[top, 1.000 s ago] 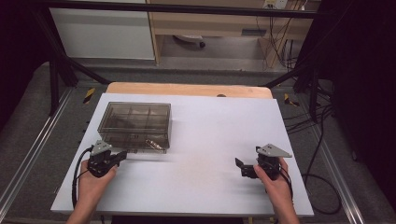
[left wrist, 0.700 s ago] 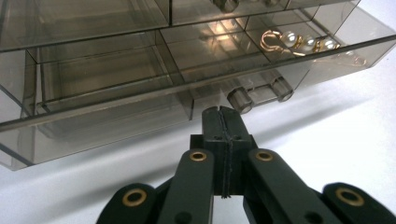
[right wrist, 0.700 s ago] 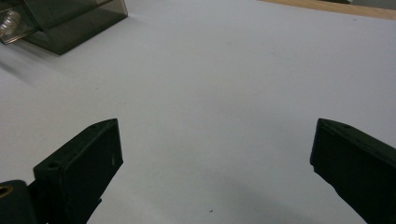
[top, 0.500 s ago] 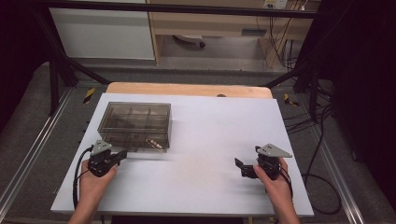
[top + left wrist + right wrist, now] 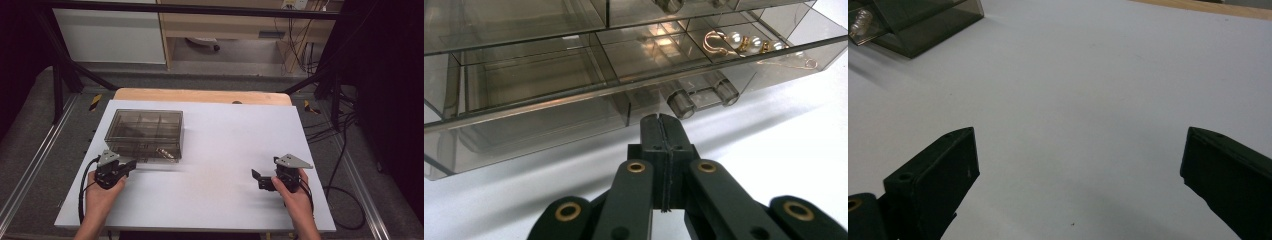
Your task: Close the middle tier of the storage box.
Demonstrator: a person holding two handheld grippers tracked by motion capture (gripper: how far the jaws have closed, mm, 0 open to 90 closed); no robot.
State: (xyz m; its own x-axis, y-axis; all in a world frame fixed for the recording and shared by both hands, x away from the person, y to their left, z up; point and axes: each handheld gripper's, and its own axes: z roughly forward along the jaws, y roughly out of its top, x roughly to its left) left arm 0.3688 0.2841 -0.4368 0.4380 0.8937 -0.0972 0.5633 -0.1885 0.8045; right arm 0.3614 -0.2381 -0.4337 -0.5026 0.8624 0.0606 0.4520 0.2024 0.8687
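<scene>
A smoky see-through box (image 5: 145, 134) with little rooms inside sits near the left edge of the white worktop (image 5: 220, 150), toward the far left corner. It has drawers with small round knobs (image 5: 682, 104) on the front, and one room holds gold and pearl jewelry (image 5: 744, 42). The left gripper (image 5: 131, 164) rests on the worktop just in front of the box, close to the near left corner. Its jaws are pressed flat together with nothing between them, and the tip points right at a knob without touching it. It looks as if the person lines it up there so the shut tip can poke or hook the drawer. The right gripper (image 5: 257, 180) rests near the near right corner, well apart from the box. Its jaws stand wide apart and hold nothing, with bare white worktop between them. It seems to wait out of the way, ready to help, maybe to steady the box or take something out.
</scene>
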